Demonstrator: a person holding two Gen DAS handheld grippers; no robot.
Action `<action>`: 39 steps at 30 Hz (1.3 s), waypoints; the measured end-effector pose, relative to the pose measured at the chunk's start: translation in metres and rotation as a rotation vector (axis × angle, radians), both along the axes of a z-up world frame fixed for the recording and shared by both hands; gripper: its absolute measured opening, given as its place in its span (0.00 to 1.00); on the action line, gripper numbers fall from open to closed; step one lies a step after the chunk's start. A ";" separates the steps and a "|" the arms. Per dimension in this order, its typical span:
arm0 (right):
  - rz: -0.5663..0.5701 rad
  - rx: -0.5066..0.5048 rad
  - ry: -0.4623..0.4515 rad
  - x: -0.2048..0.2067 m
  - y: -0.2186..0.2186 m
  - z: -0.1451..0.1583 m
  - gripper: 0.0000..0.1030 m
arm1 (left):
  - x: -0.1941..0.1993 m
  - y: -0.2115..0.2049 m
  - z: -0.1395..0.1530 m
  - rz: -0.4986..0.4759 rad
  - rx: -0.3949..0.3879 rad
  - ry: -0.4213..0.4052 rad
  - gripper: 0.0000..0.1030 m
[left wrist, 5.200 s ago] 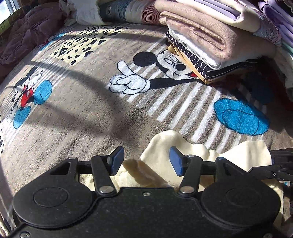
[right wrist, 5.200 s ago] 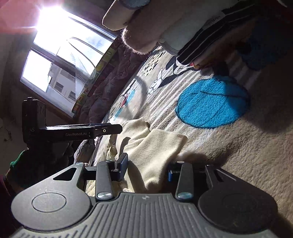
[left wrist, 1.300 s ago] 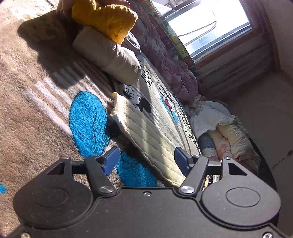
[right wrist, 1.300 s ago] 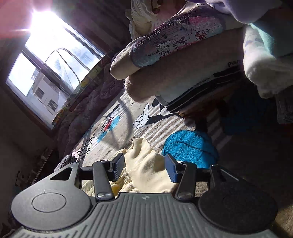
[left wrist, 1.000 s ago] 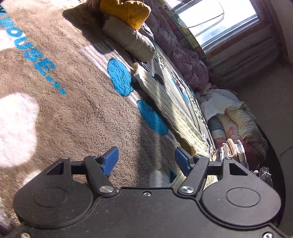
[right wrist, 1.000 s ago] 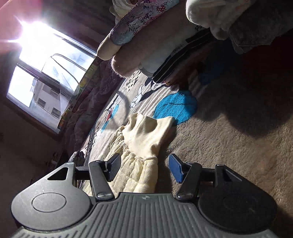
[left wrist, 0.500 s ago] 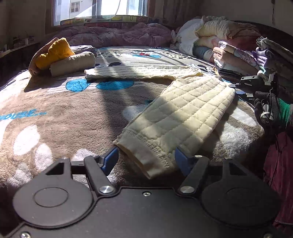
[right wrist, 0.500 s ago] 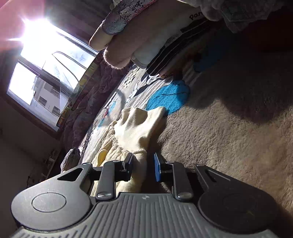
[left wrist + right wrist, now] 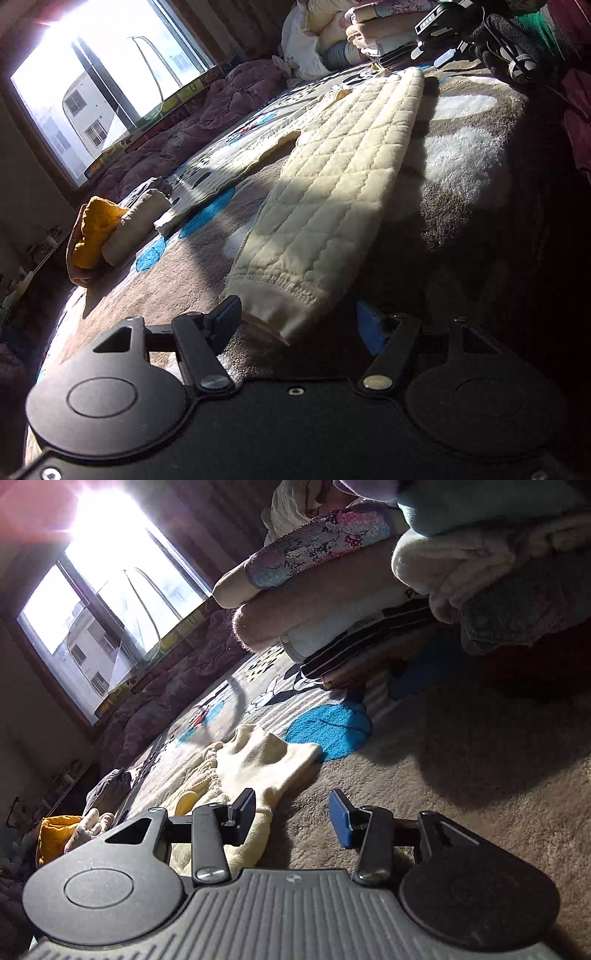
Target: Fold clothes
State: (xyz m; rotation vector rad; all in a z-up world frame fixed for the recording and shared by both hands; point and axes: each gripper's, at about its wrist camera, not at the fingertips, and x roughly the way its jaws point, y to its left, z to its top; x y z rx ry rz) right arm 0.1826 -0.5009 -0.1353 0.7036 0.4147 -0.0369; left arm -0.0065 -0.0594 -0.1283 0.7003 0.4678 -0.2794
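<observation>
Cream quilted trousers [image 9: 340,192] lie stretched across the brown cartoon-print blanket [image 9: 461,229]. One leg's cuff [image 9: 273,306] rests between the jaws of my left gripper [image 9: 299,321], which is open, its pads clear of the cloth. In the right wrist view the waistband end [image 9: 258,760] of the trousers lies bunched in front of my right gripper [image 9: 291,814]. Its jaws are opening; the cloth brushes the left finger [image 9: 243,808] and nothing is pinched. The right gripper [image 9: 439,22] also shows far off in the left wrist view, in a gloved hand [image 9: 506,40].
A tall stack of folded clothes [image 9: 351,627] stands just beyond the waistband. A yellow garment [image 9: 96,229] and a beige roll [image 9: 136,225] lie at the blanket's far side. A purple quilt [image 9: 207,122] lines the window wall. The bed edge drops off at the right.
My left gripper swung round, rolled and closed in on the leg's cuff, which now lies between its jaws. My right gripper pinched the waistband cloth, then spread its jaws again.
</observation>
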 end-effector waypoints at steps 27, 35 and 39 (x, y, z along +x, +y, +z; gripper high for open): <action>0.068 0.552 -0.132 0.040 -0.003 -0.022 0.14 | 0.094 0.036 0.076 0.033 -0.318 -0.156 0.11; 0.008 0.565 -0.136 0.095 0.011 -0.006 0.14 | 0.201 0.072 0.105 0.122 -0.553 -0.144 0.11; 0.030 0.466 -0.143 0.132 0.023 0.007 0.27 | 0.252 0.085 0.112 0.166 -0.598 -0.161 0.10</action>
